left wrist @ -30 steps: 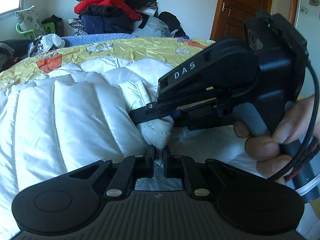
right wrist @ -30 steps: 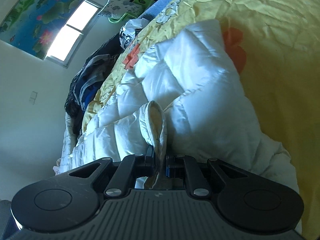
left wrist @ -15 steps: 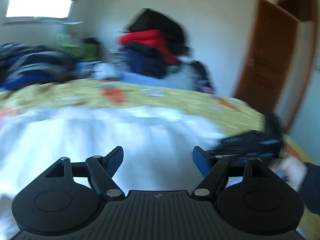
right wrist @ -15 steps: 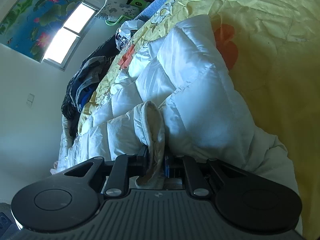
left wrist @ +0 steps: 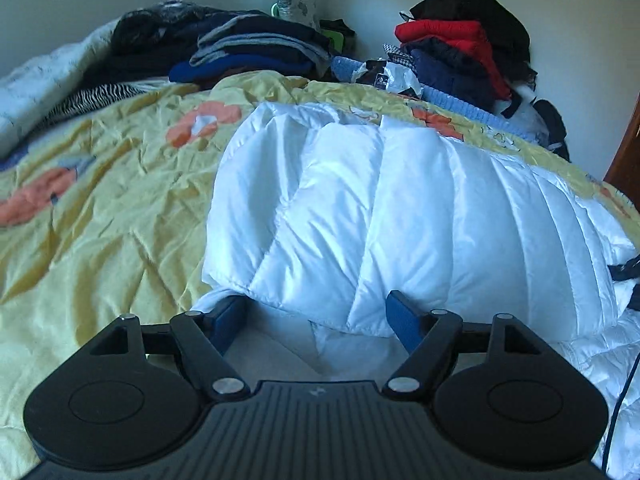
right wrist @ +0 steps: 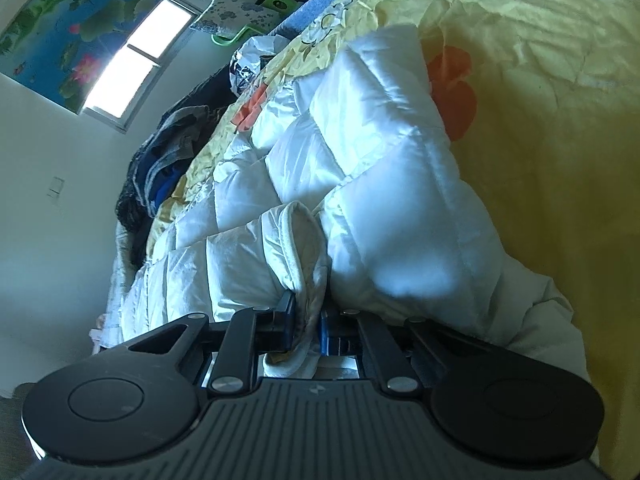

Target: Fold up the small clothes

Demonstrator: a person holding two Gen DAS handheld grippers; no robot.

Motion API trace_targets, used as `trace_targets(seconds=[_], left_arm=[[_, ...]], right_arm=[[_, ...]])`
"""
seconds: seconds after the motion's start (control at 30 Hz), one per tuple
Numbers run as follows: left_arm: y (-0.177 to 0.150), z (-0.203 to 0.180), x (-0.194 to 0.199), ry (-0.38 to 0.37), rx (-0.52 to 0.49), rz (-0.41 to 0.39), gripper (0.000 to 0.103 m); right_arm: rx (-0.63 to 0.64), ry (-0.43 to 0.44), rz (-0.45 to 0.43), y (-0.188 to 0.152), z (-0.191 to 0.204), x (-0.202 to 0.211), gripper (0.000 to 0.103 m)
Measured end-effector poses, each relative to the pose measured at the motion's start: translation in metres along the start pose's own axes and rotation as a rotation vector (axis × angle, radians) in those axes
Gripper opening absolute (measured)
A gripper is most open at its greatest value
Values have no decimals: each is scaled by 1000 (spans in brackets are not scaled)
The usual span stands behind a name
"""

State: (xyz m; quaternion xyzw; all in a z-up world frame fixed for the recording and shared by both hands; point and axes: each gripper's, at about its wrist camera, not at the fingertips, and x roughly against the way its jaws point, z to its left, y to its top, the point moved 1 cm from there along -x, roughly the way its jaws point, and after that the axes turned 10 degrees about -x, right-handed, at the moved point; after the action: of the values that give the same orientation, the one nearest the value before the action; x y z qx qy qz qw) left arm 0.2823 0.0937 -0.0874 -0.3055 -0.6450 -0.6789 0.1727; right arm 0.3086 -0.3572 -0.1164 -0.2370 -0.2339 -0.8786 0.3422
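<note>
A white quilted puffer jacket [left wrist: 400, 208] lies on the yellow flowered bedspread [left wrist: 100, 184]. My left gripper [left wrist: 316, 312] is open and empty, its blue pads on either side of the jacket's near edge. In the right wrist view the same jacket [right wrist: 380, 184] fills the middle. My right gripper [right wrist: 306, 320] is shut on the jacket's cuff [right wrist: 304, 240], a rolled off-white edge that sticks up between the fingers.
Piles of dark folded clothes [left wrist: 248, 48] and a red and black stack [left wrist: 460, 40] sit at the far side of the bed. A window [right wrist: 132, 68] and a flower picture [right wrist: 76, 24] are on the wall. A door edge [left wrist: 624, 148] is at right.
My left gripper let go of the jacket, opened wide and swung left to a new spot at the jacket's near edge. My right gripper stays shut on the cuff and has barely moved.
</note>
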Motion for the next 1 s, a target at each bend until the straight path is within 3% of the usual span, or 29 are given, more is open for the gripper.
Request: trace_targets(seconds=[0.03, 0.13, 0.23, 0.3, 0.4, 0.57, 0.67, 0.73, 0.87, 1.0], left_arm=[[1, 0, 4, -5, -5, -5, 77], [6, -6, 35, -52, -57, -65, 77], [11, -8, 70, -85, -110, -149, 77], [26, -7, 75, -93, -83, -192, 77], [53, -11, 53, -107, -13, -221, 77], [81, -40, -15, -31, -28, -162, 77], [76, -54, -52, 34, -97, -86, 79], [65, -54, -70, 30, -99, -57, 80], [50, -55, -79, 37, -107, -76, 82], [49, -51, -82, 20, -78, -75, 83]], right_arm=[[10, -11, -9, 0, 4, 5, 30], [78, -8, -104, 0, 23, 34, 42], [163, 14, -212, 0, 42, 66, 43], [211, 38, -239, 2, 56, 72, 49], [225, 87, -195, 5, 76, 53, 64], [259, 31, -99, -4, 92, -12, 63], [350, -120, -86, -16, 91, -39, 65], [344, -104, -83, -20, 81, -44, 65], [355, -40, -85, -19, 65, -44, 64], [506, -32, -157, -39, 61, -44, 65]])
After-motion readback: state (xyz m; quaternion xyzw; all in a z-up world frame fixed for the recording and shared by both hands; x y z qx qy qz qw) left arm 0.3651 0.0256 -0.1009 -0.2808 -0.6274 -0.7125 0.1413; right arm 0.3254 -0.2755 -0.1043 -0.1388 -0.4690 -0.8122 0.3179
